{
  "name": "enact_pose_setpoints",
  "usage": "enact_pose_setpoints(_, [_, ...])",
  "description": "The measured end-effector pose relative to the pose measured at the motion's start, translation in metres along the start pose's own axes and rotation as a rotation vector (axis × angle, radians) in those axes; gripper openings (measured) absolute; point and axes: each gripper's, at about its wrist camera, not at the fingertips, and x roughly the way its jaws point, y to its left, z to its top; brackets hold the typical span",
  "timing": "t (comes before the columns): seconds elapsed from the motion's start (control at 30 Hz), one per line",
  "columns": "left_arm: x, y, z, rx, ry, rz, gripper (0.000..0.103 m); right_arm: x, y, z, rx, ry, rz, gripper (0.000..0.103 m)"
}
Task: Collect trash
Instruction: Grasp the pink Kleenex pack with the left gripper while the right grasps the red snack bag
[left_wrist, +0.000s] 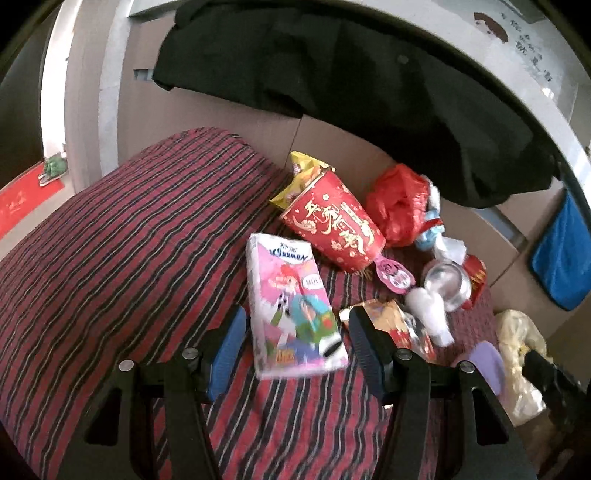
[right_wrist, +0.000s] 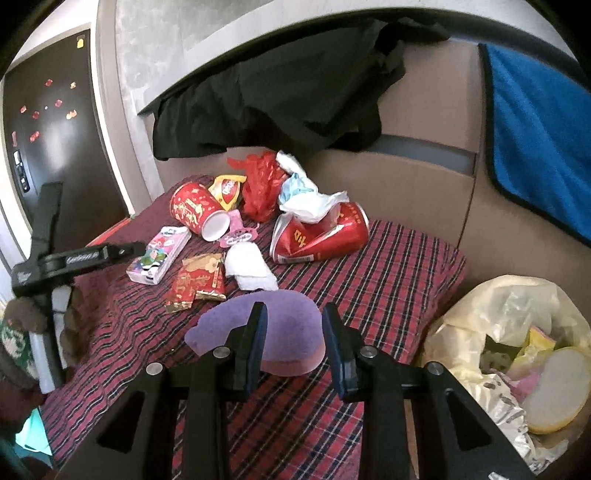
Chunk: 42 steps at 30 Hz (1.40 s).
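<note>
Trash lies on a red striped cloth (left_wrist: 129, 229). My left gripper (left_wrist: 295, 332) is open, its jaws on either side of a pink tissue pack (left_wrist: 291, 306), just above it. The pack also shows in the right wrist view (right_wrist: 159, 254). My right gripper (right_wrist: 293, 332) is open around a purple sponge (right_wrist: 284, 325), not closed on it. A red paper cup (left_wrist: 332, 225) lies on its side beyond the pack. Beside it are a red plastic bag (left_wrist: 399, 206), a crushed red can (right_wrist: 321, 236), white tissues (right_wrist: 251, 266) and a red-gold wrapper (right_wrist: 199, 284).
A yellowish trash bag (right_wrist: 509, 325) with rubbish inside stands open at the right of the cloth. Black clothing (right_wrist: 273, 96) hangs over the cardboard backing (right_wrist: 406, 177). A blue towel (right_wrist: 539, 140) hangs at the right. The left gripper's body (right_wrist: 55, 258) shows at the cloth's left edge.
</note>
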Motion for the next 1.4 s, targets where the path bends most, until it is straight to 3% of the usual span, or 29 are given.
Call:
enact_pose_setpoints(0.2, [0.034,0.004,0.010,-0.028,0.058,0.047,0.059,0.009,0.000,-0.005,-0.006,0.023,-0.002,0.028])
enact_pose_setpoints(0.33, [0.040,0.007,0.007,-0.050,0.073,0.030,0.058,0.011,-0.001,-0.007,-0.010,0.026,0.000,0.028])
enact_pose_setpoints(0.43, [0.038,0.007,0.006,-0.062,0.078,0.012,0.044,0.013,0.000,-0.004,-0.006,0.025,0.005,0.028])
enact_pose_setpoints(0.57, [0.024,0.007,0.001,-0.022,0.053,0.018,0.036,0.011,0.010,-0.003,-0.034,0.018,0.004,0.028])
enact_pose_setpoints(0.7, [-0.004,0.011,-0.006,-0.003,0.008,0.006,0.035,0.009,0.023,0.003,-0.073,0.009,0.006,0.029])
enact_pose_setpoints(0.87, [-0.046,0.013,-0.013,0.020,-0.075,0.014,0.035,0.020,0.048,0.017,-0.097,0.020,0.085,0.029])
enact_pose_setpoints(1.1, [-0.086,0.018,-0.026,0.045,-0.148,0.009,0.035,0.070,0.094,0.031,-0.177,0.116,0.116,0.029])
enact_pose_setpoints(1.27, [-0.095,0.020,-0.029,0.065,-0.197,0.023,0.035,0.105,0.094,0.038,-0.113,0.190,0.082,0.029])
enact_pose_setpoints(1.4, [-0.091,0.025,-0.032,0.059,-0.180,0.018,0.035,0.123,0.088,0.039,-0.062,0.231,0.045,0.029])
